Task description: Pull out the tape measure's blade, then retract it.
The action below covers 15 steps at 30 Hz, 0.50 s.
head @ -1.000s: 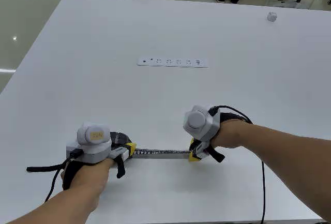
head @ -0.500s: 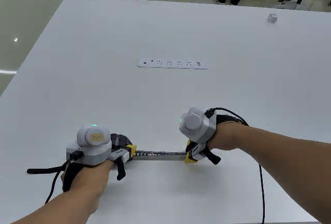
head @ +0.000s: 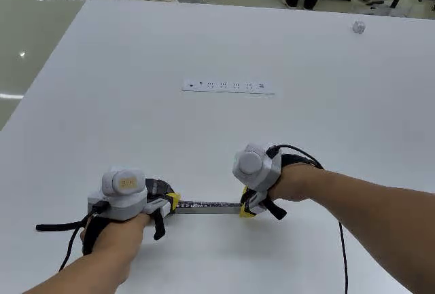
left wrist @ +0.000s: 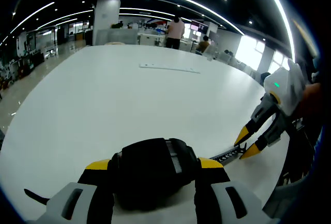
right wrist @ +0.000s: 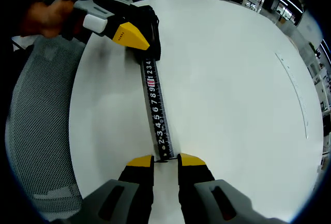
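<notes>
The black tape measure case [left wrist: 151, 180] sits on the white table between the yellow-tipped jaws of my left gripper [left wrist: 155, 164], which is shut on it. In the head view that case [head: 155, 188] lies at the lower left, with the left gripper [head: 167, 203] on it. A short length of blade [right wrist: 155, 105] runs flat along the table from the case [right wrist: 150, 25] to my right gripper [right wrist: 165, 159]. The right gripper is shut on the blade's end hook. In the head view the blade [head: 207, 206] spans the gap to the right gripper [head: 245, 210].
A white power strip [head: 228, 87] lies mid-table, and a small pale object [head: 358, 27] sits far right. The table's near edge is just below my hands. A grey mesh chair [right wrist: 41, 120] stands beside the table. A cable [head: 340, 240] trails from the right gripper.
My right gripper has moved a little to the left, towards the case, and the exposed blade is slightly shorter. The left gripper has stayed in place on the case.
</notes>
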Tool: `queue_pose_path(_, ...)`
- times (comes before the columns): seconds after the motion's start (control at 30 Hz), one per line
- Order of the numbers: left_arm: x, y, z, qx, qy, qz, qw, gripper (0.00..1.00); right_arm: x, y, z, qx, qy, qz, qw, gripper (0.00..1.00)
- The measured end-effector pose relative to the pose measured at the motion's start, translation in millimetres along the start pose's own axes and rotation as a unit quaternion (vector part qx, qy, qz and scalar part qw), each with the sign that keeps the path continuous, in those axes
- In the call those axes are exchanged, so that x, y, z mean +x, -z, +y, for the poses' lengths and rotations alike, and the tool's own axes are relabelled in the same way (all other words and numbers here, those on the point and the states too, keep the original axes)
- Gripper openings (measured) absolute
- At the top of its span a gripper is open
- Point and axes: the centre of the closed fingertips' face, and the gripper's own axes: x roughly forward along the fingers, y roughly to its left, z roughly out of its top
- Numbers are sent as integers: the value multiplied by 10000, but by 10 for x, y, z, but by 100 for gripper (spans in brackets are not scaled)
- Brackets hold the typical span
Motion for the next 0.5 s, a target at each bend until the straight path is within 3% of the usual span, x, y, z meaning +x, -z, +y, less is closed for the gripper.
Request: queue_pose_path(0.5, 0, 5, -3, -15, 22, -10, 10000, 60, 21, -114, 26, 1, -29, -79, 10000, 17)
